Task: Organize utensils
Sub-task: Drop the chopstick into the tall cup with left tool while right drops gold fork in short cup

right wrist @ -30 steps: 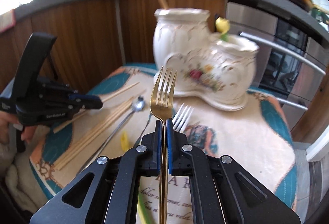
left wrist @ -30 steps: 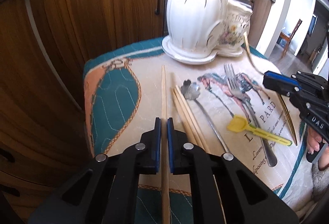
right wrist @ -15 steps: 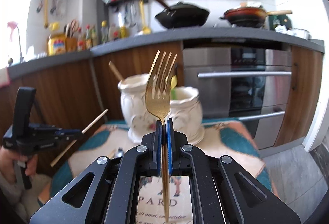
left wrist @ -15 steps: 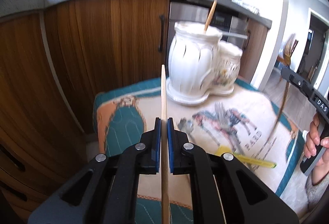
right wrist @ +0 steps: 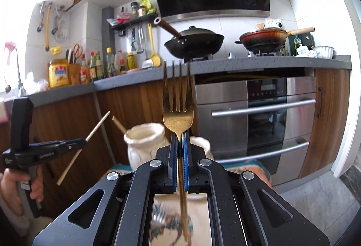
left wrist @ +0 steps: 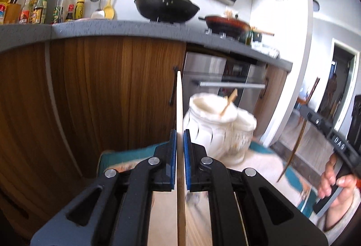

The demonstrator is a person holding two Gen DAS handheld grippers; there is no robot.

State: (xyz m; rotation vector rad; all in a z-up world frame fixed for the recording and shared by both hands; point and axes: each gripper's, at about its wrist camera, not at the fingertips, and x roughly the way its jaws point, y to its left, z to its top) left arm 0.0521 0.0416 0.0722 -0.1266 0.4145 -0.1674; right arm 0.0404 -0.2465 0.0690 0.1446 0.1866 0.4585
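I see bright daylight, blown out at upper left. Fisheye bends the edges. The white jar smears with motion blur.

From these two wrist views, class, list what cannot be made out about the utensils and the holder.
- Chopstick: lower end cut off by the left view's bottom edge.
- Fork: handle end blurred, behind the right tongs.
- Holder: blurred; contents, apart from one stick, unreadable.
- Utensils on the cloth: hidden by both tongs.

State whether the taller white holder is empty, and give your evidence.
Not empty. One wooden chopstick pokes out of the taller white holder, leaning left. Its inside is hidden, so other contents cannot be told.
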